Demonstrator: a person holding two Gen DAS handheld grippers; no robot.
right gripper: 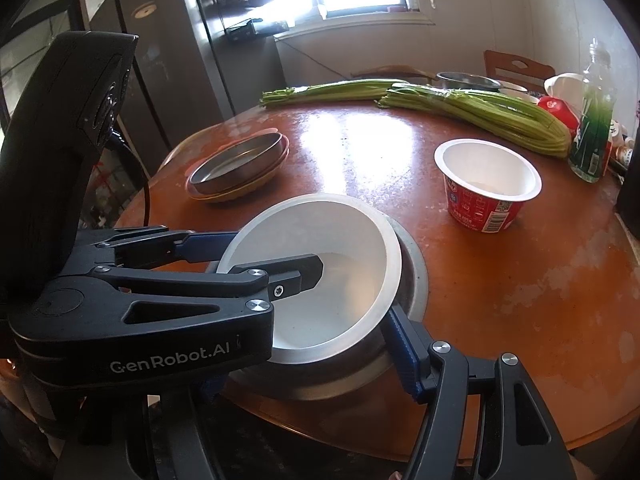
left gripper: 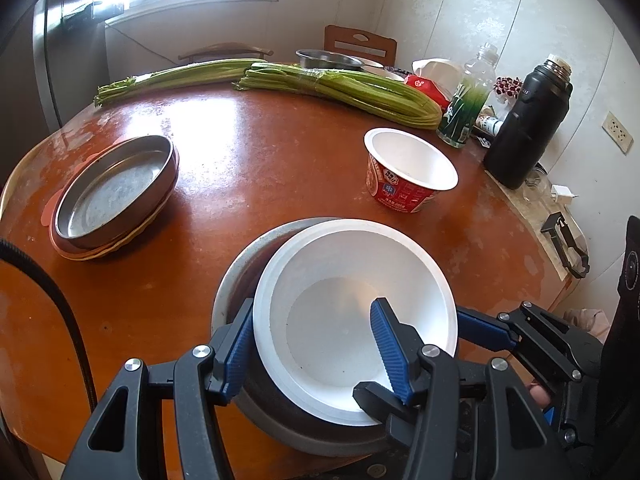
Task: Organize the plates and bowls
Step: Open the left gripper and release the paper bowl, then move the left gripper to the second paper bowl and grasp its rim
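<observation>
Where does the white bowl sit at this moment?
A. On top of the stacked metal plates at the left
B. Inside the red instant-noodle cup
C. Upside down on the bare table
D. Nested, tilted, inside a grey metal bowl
D: the white bowl leans inside the grey metal bowl near the table's front edge, with the left tongs straddling its near rim, apart from the stacked plates.

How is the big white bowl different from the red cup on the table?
The white bowl is wide and plain white all over; the red cup is narrower, with red printed sides. The white bowl sits tilted inside a grey metal bowl; the red cup stands upright alone on the table. The left gripper has fingers on the white bowl's rim; nothing touches the red cup. Both are white inside and look empty.
</observation>
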